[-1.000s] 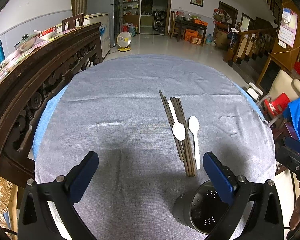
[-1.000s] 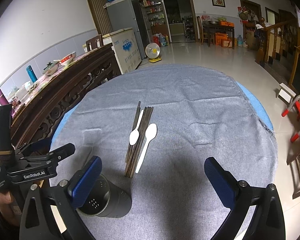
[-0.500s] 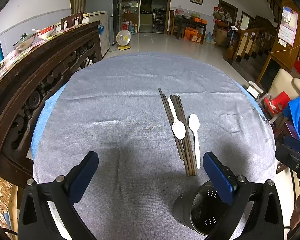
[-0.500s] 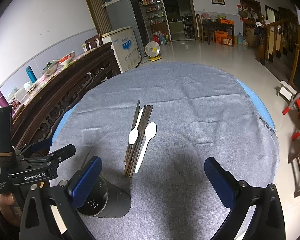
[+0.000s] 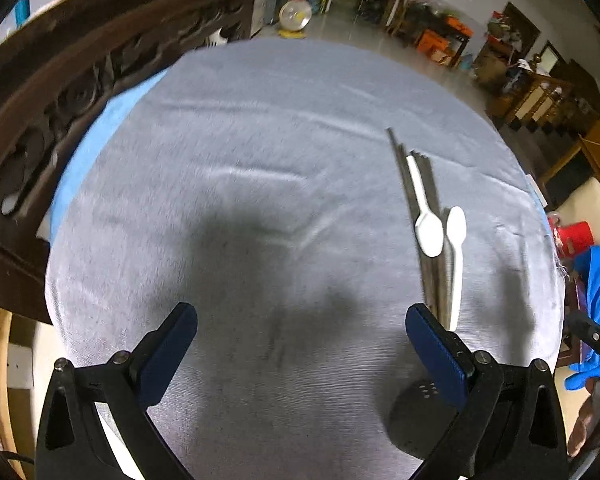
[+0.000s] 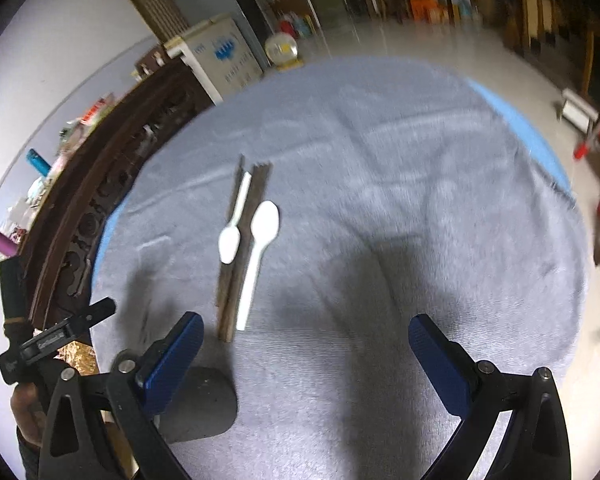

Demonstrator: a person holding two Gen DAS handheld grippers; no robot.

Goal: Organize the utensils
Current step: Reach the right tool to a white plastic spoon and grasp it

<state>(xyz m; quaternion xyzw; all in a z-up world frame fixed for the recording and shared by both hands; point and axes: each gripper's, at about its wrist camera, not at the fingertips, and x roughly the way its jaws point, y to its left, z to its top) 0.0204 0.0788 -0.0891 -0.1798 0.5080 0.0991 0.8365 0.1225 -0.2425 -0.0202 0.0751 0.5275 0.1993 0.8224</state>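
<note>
Grey tablecloth (image 5: 260, 160), blurred chopsticks (image 5: 430, 240), holder (image 6: 208, 404) half-hidden behind right gripper (image 6: 306, 354)

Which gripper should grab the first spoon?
Probably right. The right gripper is open, with the spoons and chopsticks just ahead, left of centre. The left gripper faces bare cloth, nearer the holder.

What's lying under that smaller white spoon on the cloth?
The smaller white spoon lies on top of the bundle of dark chopsticks, which rest on the grey cloth. The chopstick parts beneath its bowl and handle are covered.
</note>
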